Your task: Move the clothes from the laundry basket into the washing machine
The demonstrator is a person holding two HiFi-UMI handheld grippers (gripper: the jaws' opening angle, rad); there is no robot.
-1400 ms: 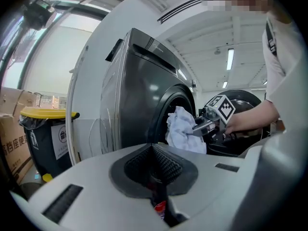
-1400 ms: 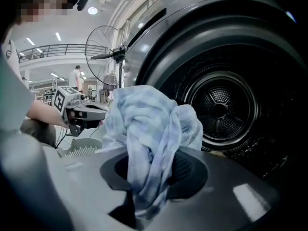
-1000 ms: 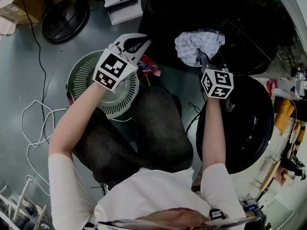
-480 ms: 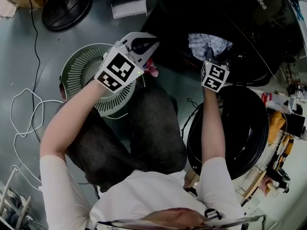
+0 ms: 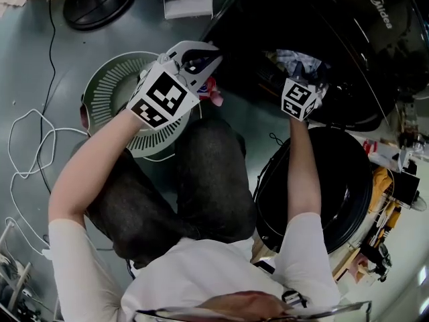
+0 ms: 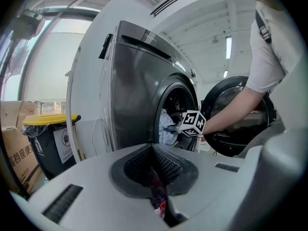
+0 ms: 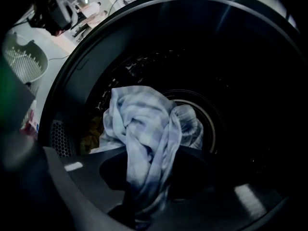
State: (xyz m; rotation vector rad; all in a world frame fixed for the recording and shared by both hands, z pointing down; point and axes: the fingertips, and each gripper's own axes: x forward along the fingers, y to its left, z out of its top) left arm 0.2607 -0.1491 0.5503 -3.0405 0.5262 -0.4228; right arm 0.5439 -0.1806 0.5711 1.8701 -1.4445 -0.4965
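The pale checked cloth (image 7: 144, 129), soft, light and floppy, looked best taken by a bunched fold. The right gripper (image 7: 139, 201) had its fingers (image 7: 72, 186) clamped on such a gather at lower centre, the rest bulging ahead into the washing machine (image 5: 348, 25) drum at the head view's upper right. The left gripper (image 6: 154, 172), beside the laundry basket (image 5: 110, 92), had its fingers pinched on a small red and dark garment (image 5: 211, 94).

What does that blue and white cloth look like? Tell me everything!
The cloth is soft, pale blue-and-white checked fabric, crumpled and twisted into a bunch. The right tool pinches one end. The bunch is in the washer's round opening, dark drum behind it.
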